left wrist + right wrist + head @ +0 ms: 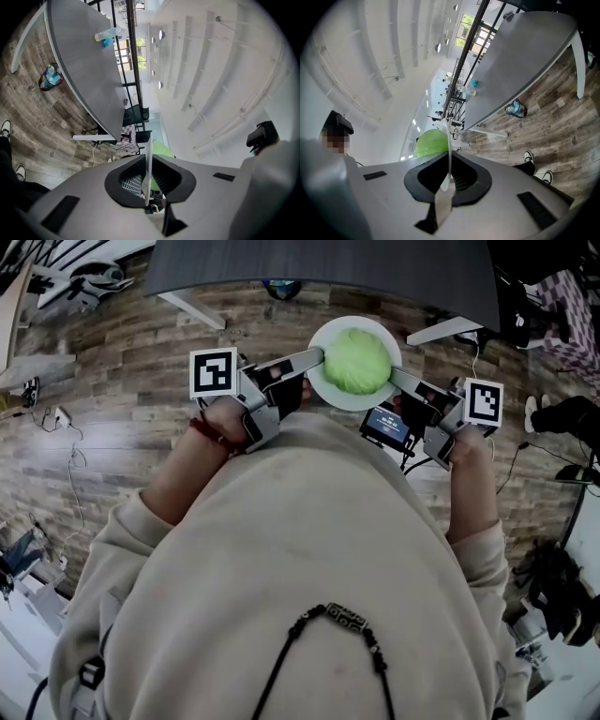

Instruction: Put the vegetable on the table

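Observation:
A round green cabbage [356, 360] lies on a white plate [328, 396] held in the air in front of the person's chest, just short of the grey table [319, 268]. My left gripper [317, 358] is shut on the plate's left rim and my right gripper [397, 377] on its right rim. In the left gripper view the plate [148, 159] shows edge-on between the jaws of the left gripper [149, 182], with the cabbage [162, 150] behind. The right gripper view shows the same: plate [449, 150], right gripper [449, 177], cabbage [430, 142].
The grey table [84, 61] stands on white legs over a wood-plank floor, with a bottle [107, 34] on its top. A colourful bag [515, 108] lies under it. Cables [70, 474] trail on the floor at the left. The person's shoes [536, 166] show below.

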`<state>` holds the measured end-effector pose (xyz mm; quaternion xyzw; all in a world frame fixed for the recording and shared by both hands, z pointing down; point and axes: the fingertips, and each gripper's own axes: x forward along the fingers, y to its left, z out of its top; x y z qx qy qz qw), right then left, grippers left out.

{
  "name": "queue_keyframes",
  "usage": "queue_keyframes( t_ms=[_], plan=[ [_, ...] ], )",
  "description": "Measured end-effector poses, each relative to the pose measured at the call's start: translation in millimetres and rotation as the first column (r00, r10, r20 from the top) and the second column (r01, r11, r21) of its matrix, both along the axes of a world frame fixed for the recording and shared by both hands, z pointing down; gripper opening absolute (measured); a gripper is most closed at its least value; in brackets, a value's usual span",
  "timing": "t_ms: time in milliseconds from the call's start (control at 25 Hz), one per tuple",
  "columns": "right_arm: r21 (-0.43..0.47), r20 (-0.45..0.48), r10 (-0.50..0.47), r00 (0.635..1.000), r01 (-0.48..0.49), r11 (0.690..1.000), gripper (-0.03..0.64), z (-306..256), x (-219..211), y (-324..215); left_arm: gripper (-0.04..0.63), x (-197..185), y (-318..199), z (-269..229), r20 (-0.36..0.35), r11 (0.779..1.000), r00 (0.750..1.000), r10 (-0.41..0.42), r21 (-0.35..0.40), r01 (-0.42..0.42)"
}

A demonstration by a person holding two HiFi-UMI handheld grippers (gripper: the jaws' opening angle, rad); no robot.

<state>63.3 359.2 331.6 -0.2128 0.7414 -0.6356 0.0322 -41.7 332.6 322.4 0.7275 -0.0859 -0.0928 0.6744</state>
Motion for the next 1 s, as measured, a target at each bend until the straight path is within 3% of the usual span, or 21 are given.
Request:
queue_keyframes(
  t_ms=[200, 560, 800, 1000],
  plan=[
    [0.004, -0.031, 0.031, 0.999, -0.031, 1.0, 0.028, -10, -3, -12, 0.041, -1, -16, -10, -0.011, 0.999, 0.999, 0.051, 0.01, -0.051],
    [-0.025, -0.047, 0.088, 0.995, -0.089, 0.996, 0.028, -1, -30, -112, 0.041, -27, -122, 2, -0.031, 0.995, 0.995, 0.1, -0.017, -0.101],
    [-0.025, -0.048, 0.126, 0.991, -0.127, 0.992, 0.026, -3, -59, -151, 0.041, -53, -165, 1, -0.051, 0.995, 0.994, 0.101, -0.015, -0.102],
    [-0.025, -0.089, 0.091, 0.992, -0.094, 0.995, 0.028, -2, -77, -169, 0.041, -74, -180, 8, -0.056, 0.995, 0.994, 0.098, -0.024, -0.1]
  ],
)
